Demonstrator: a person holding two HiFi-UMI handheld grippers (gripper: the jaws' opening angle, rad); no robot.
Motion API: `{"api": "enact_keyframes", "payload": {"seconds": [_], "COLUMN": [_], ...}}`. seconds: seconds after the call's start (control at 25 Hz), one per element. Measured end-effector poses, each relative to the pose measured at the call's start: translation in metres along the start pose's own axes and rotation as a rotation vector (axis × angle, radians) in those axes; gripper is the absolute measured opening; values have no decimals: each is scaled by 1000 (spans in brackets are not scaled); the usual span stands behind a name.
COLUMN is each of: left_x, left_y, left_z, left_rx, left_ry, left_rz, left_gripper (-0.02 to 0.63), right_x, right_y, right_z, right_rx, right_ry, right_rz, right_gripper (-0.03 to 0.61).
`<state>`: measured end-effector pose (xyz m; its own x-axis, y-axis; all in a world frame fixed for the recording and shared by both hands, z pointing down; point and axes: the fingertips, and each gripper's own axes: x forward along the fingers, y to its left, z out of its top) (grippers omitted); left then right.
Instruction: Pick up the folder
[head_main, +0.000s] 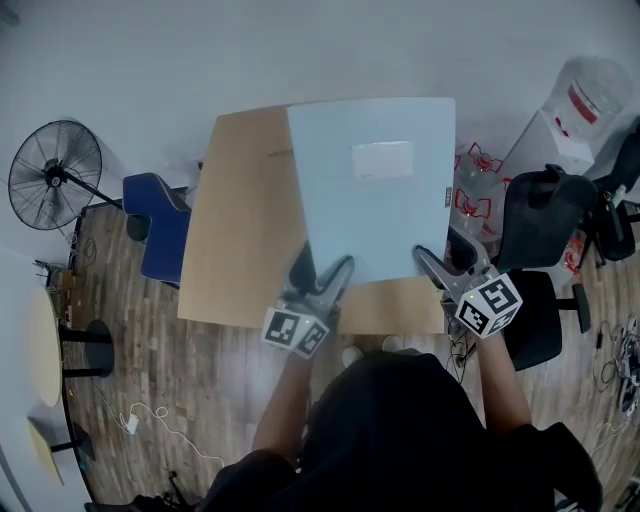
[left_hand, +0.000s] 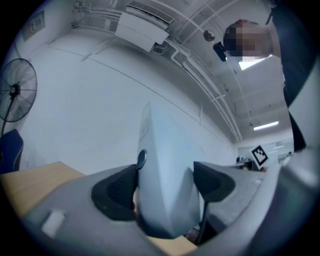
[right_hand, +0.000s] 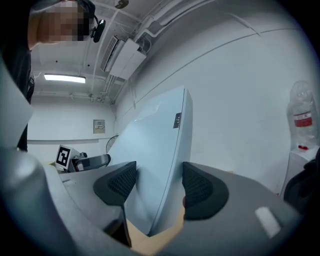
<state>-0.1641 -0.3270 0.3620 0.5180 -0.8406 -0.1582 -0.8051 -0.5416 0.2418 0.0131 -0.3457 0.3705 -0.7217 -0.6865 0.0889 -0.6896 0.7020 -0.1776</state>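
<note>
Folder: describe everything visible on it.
The folder is pale blue-grey, plastic-looking and closed, with a white label on its cover and a small dark fitting at one edge. It is tilted above the wooden table, clamped at its near corners by the left gripper and right gripper.

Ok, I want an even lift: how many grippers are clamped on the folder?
2. The left gripper pinches the folder's near edge by its left corner, the right gripper by its right corner. No others in view.
</note>
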Motion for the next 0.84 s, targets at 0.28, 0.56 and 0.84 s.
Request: {"api": "enact_keyframes", "payload": {"seconds": [0.28, 0.56, 0.84], "left_x": [10, 14, 26], "left_y": [2, 5, 3], "left_z": [7, 11, 9], "left_rx": [-15, -40, -27], "left_ry": [-17, -29, -28], "left_rz": [-8, -22, -17], "left_gripper": [357, 359, 359], "right_x": [2, 4, 5], "right_y": [-3, -3, -17], "right_z": [13, 21, 20], "right_rx": [-33, -53, -28], "right_ry": [-25, -47, -56], "right_rz": [-12, -22, -31], "right_gripper": [282, 282, 282]}}
